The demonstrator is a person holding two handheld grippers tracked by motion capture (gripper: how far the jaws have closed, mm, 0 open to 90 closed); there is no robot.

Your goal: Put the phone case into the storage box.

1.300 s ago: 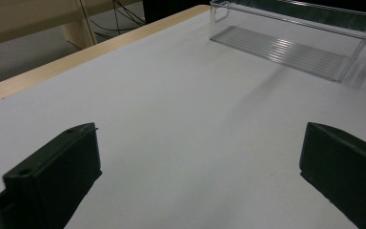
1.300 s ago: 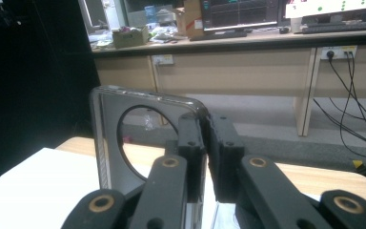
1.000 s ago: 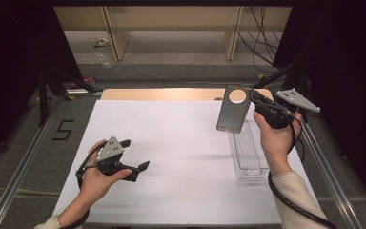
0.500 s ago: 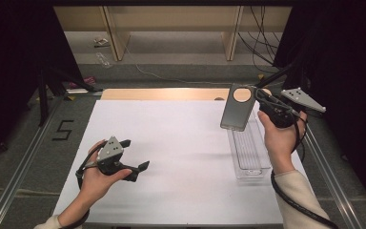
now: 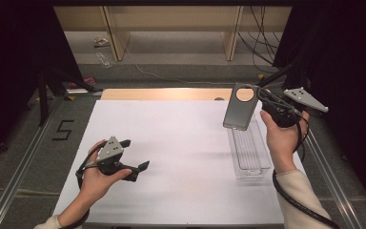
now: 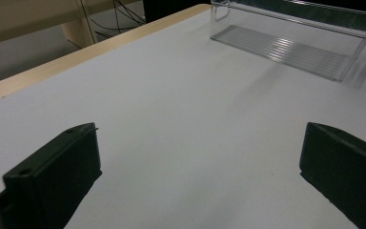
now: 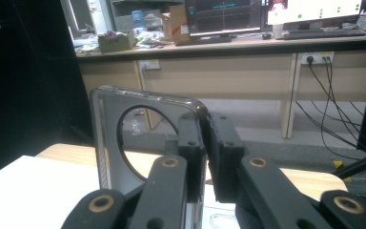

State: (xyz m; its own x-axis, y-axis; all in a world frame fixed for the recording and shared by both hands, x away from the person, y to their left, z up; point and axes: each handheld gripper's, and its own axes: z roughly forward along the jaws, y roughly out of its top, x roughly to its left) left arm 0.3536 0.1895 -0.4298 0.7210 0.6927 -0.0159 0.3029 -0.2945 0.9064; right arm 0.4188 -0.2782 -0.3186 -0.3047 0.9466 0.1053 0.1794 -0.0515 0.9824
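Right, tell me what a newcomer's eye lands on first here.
The grey phone case with its round cutout, pinched upright in the right gripper above the clear plastic tray at the white table's right side. Next, the left gripper, open and idle near the front left.

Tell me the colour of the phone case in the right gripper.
Dark grey phone case, clearest in the high view.

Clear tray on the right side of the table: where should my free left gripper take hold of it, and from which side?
Grip the tray's long left wall, coming from above with the left gripper. The wall is thin and upright, the tray is open-topped, and that side faces the open gripper. The phone case hangs over the far end, so stay nearer.
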